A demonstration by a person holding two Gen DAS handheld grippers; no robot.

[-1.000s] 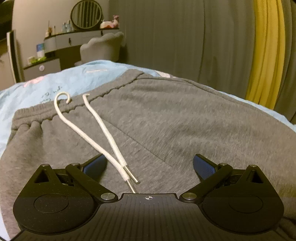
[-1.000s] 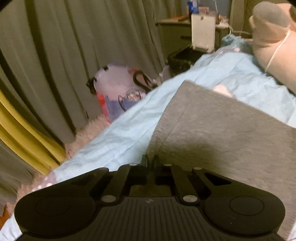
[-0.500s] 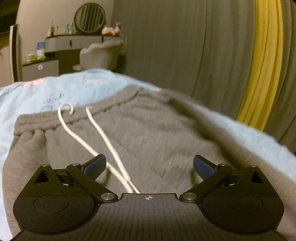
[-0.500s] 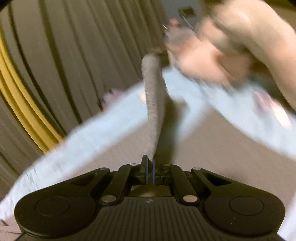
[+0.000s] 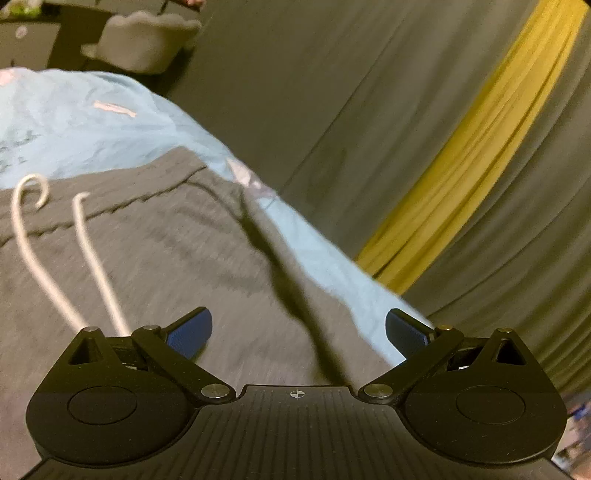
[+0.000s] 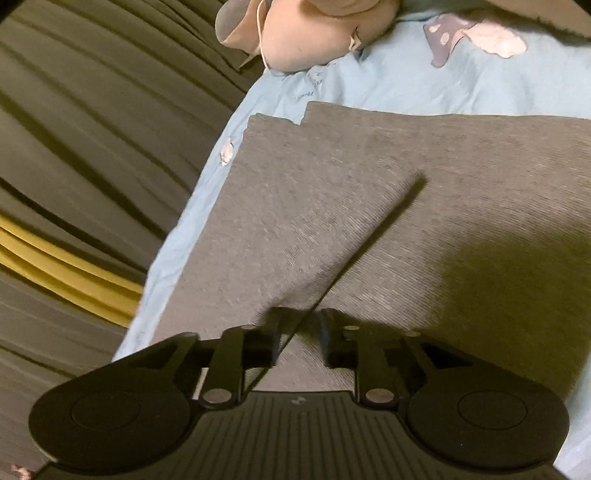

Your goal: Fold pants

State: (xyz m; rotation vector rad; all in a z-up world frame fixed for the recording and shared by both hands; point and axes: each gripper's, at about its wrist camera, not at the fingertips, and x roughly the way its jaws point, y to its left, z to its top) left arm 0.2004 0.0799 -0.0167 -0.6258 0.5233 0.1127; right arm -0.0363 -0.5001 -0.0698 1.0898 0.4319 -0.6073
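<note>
The room is dim and lit warm, with soft shadows. A bed fills the middle, covered by a pale blue sheet (image 5: 92, 125) printed with small cartoon shapes and some writing. Along the bed's long edge hang heavy grey-green curtains (image 5: 332, 92) in deep folds, and one yellow curtain panel (image 5: 480, 147) runs down among them. Beyond the bed's far corner stands a grey upholstered chair (image 5: 144, 40) with a scalloped back, drawn up to a dark dresser (image 5: 33, 40) whose top is cut off by the frame. At the other end of the bed a beige plush toy (image 6: 306, 33) lies on the sheet near the edge.
</note>
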